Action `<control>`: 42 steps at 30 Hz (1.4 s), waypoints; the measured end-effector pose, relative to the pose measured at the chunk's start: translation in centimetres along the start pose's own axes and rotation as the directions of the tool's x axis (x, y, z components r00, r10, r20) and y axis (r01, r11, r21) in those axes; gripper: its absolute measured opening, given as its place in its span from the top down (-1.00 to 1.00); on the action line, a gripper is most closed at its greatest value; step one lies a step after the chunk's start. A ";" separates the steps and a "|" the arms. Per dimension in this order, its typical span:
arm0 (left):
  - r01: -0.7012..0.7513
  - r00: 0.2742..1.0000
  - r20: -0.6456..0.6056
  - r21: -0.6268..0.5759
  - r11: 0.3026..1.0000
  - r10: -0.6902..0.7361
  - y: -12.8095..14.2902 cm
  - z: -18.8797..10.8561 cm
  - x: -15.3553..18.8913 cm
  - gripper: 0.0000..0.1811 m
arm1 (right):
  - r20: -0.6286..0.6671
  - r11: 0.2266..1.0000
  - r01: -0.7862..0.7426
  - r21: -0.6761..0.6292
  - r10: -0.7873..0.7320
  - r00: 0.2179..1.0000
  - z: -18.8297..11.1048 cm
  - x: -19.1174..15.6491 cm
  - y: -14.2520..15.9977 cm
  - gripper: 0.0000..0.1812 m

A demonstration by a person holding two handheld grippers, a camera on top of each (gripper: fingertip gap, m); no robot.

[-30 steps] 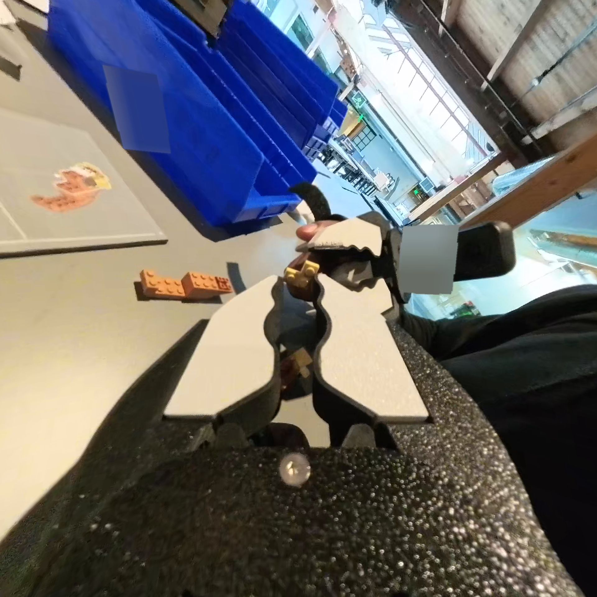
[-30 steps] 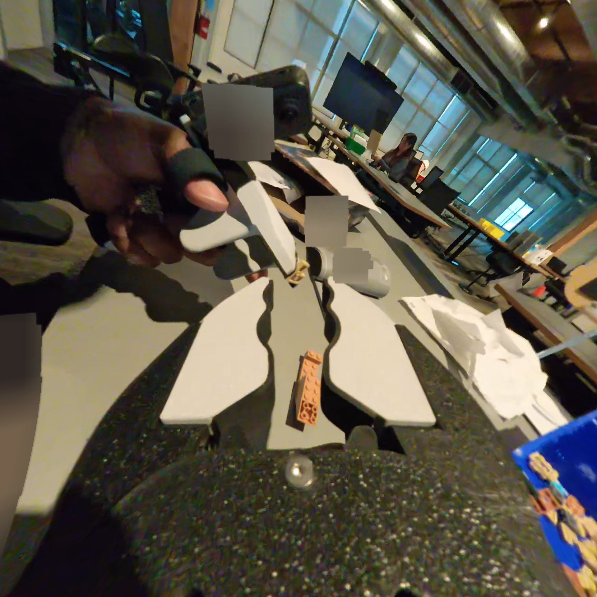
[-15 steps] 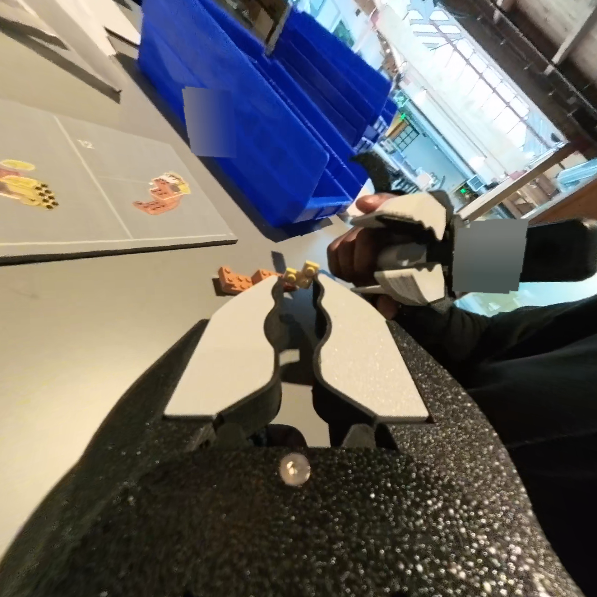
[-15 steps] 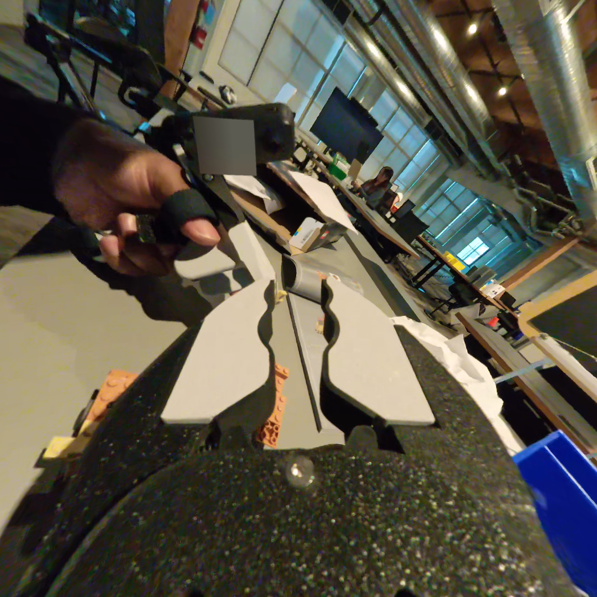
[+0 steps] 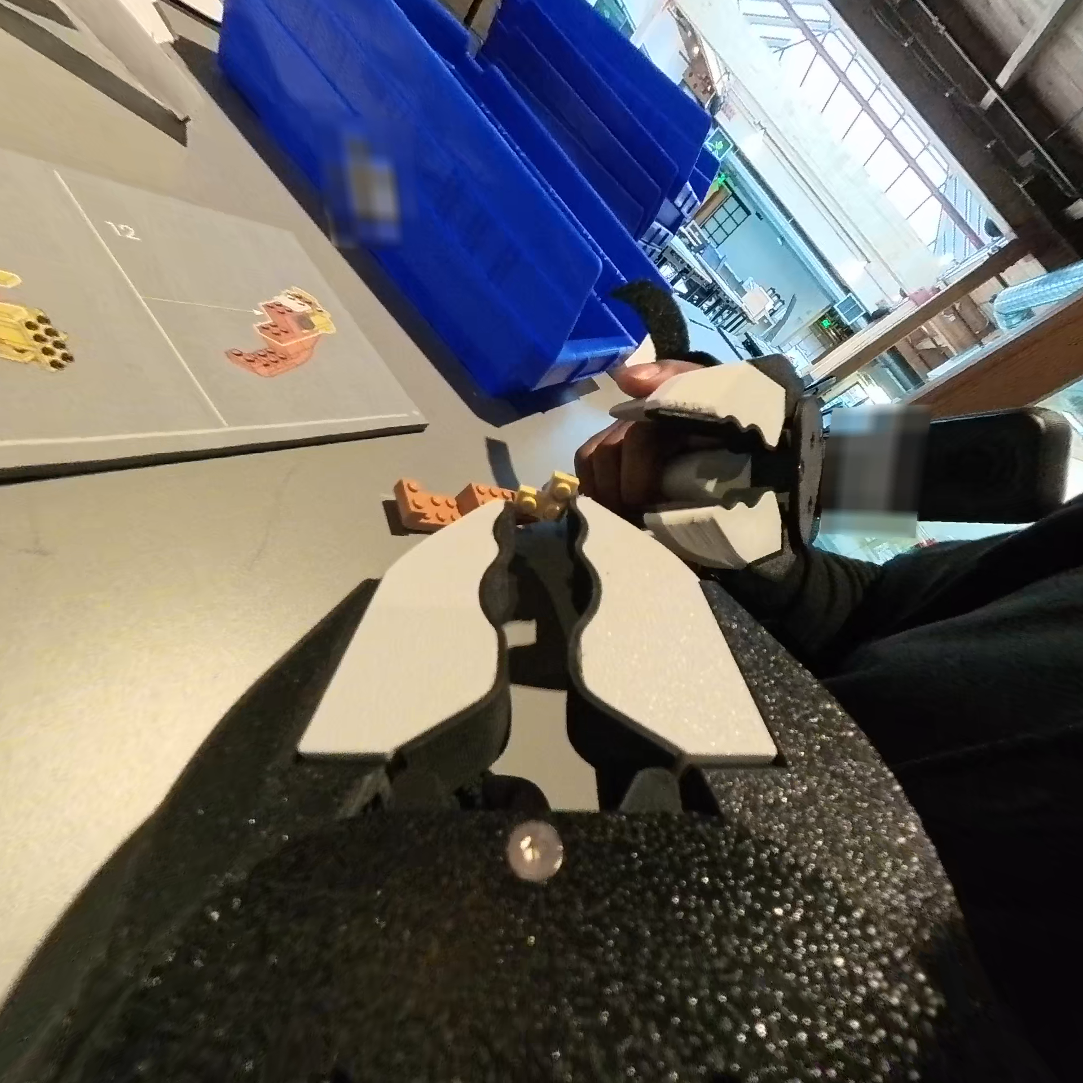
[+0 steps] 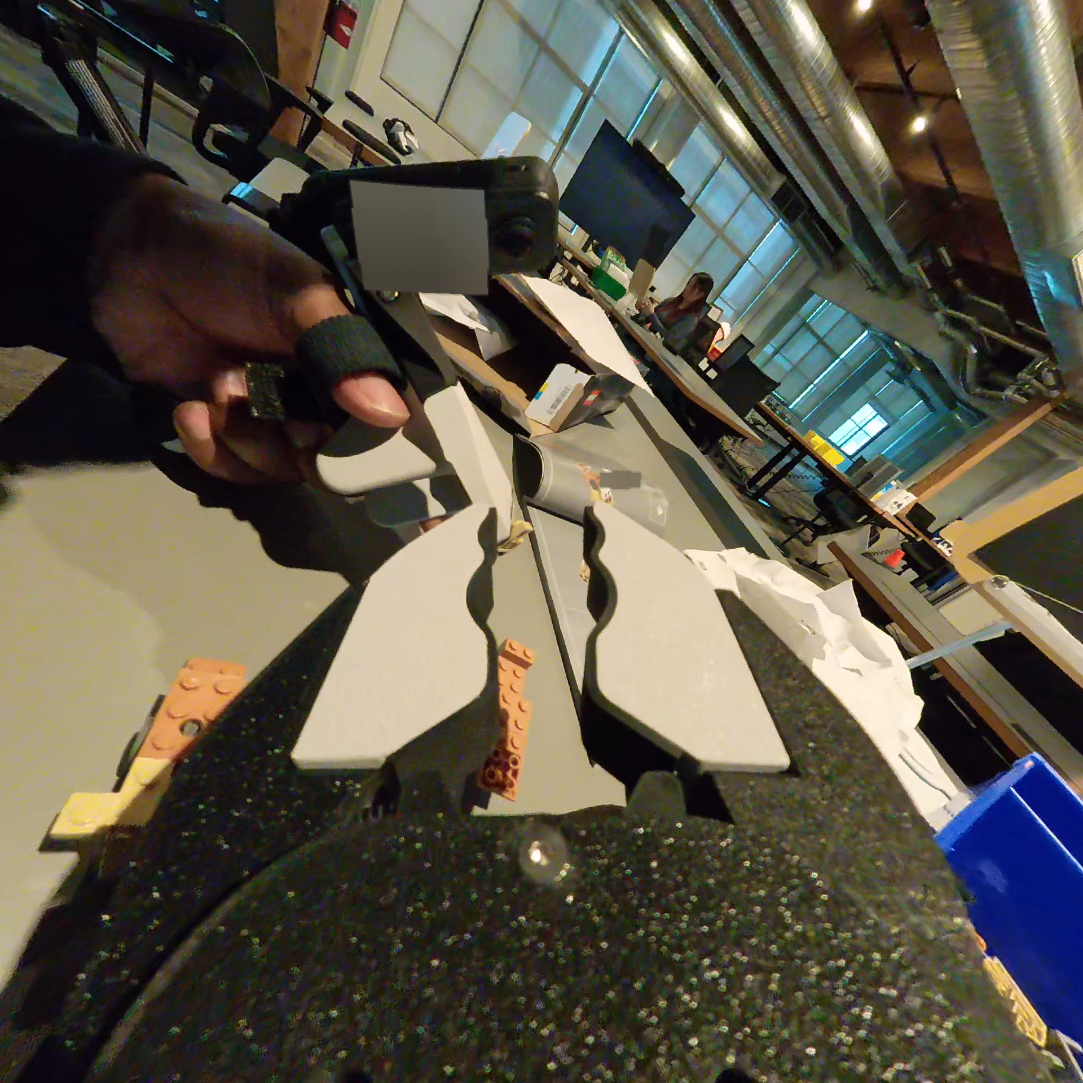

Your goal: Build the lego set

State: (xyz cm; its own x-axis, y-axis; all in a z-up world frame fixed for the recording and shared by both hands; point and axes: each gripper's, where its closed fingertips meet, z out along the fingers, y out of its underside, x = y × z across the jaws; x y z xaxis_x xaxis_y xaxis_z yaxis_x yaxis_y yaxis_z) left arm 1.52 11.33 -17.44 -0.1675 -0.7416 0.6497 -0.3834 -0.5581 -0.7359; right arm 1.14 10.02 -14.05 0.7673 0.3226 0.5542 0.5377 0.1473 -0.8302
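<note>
My left gripper (image 5: 542,518) is shut on a small tan lego piece (image 5: 548,498) and holds it just above the grey table (image 5: 146,615). An orange brick assembly (image 5: 431,510) lies on the table just beyond its fingertips. In the right wrist view the left gripper (image 6: 507,530) shows with the tan piece (image 6: 516,533) at its tip. My right gripper (image 6: 539,516) is open and empty. It also shows in the left wrist view (image 5: 636,469), to the right of the tan piece and apart from it. An orange brick (image 6: 511,703) lies on the table under its fingers.
Blue bins (image 5: 469,234) stand at the back, with a grey instruction sheet (image 5: 176,351) to their left. In the right wrist view there are an orange and tan assembly (image 6: 187,709) at the left, a rolled grey sheet (image 6: 562,480), crumpled white paper (image 6: 820,633) and a blue bin (image 6: 1025,879). The grippers are tip to tip, or close to it.
The right gripper has drawn back from the tan piece, which it was close to a second ago. My left gripper kept hold of the piece and moved down toward the orange bricks.
</note>
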 end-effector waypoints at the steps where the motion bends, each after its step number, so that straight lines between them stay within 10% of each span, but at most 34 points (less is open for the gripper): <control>1: 0.000 1.000 -0.001 -0.003 1.000 0.000 0.0 0.0 0.0 0.82 | -0.002 1.000 0.001 -0.002 -0.001 1.000 0.0 0.0 0.1 0.70; 28: -0.047 0.999 0.024 0.009 0.999 0.047 -0.5 0.9 -0.2 0.82 | -0.017 0.999 0.032 -0.029 -0.033 0.999 -1.0 0.4 0.8 0.69; 42: -0.102 0.994 0.017 -0.097 0.990 0.105 0.3 3.0 2.5 0.83 | -0.020 0.950 0.276 -0.147 -0.282 0.959 -2.2 -0.4 1.9 0.64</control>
State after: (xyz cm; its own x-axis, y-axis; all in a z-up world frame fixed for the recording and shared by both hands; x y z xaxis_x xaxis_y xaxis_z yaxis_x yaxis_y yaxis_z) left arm 3.69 8.19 -16.54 -0.1909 -0.8022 0.5657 -0.4504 -0.4405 -0.7766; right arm 2.59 8.10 -15.73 0.5914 0.2489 0.7670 0.7740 0.0915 -0.6265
